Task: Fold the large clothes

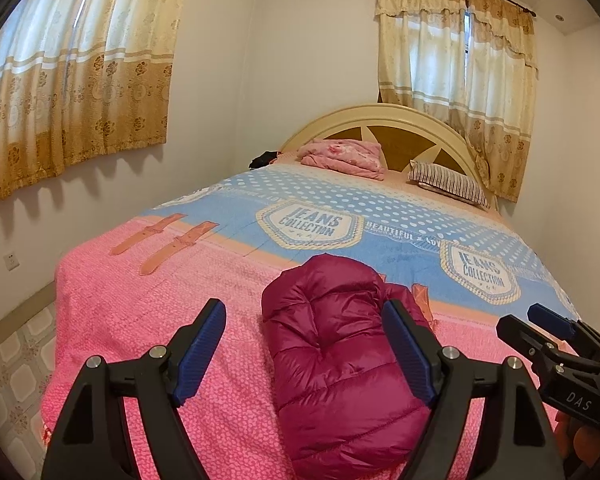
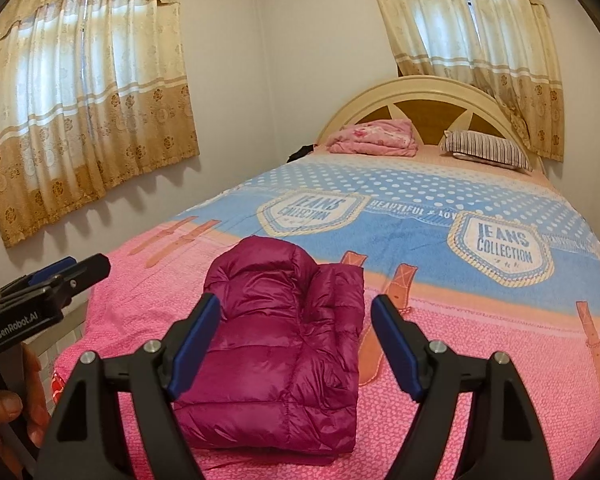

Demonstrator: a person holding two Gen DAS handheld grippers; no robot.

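Observation:
A magenta puffer jacket [image 1: 340,364] lies folded into a compact bundle on the pink near end of the bed; it also shows in the right wrist view [image 2: 276,344]. My left gripper [image 1: 304,320] is open and empty, held above and just short of the jacket. My right gripper [image 2: 296,316] is open and empty, also above the jacket's near edge. The right gripper appears at the right edge of the left wrist view [image 1: 548,328]. The left gripper appears at the left edge of the right wrist view [image 2: 68,272].
The bed's cover [image 1: 148,320] is pink near me and blue with polka dots farther off. A folded pink blanket [image 1: 344,156] and a striped pillow [image 1: 448,184] lie by the arched headboard [image 1: 380,114]. Curtained windows hang on both walls. Tiled floor [image 1: 16,364] lies left of the bed.

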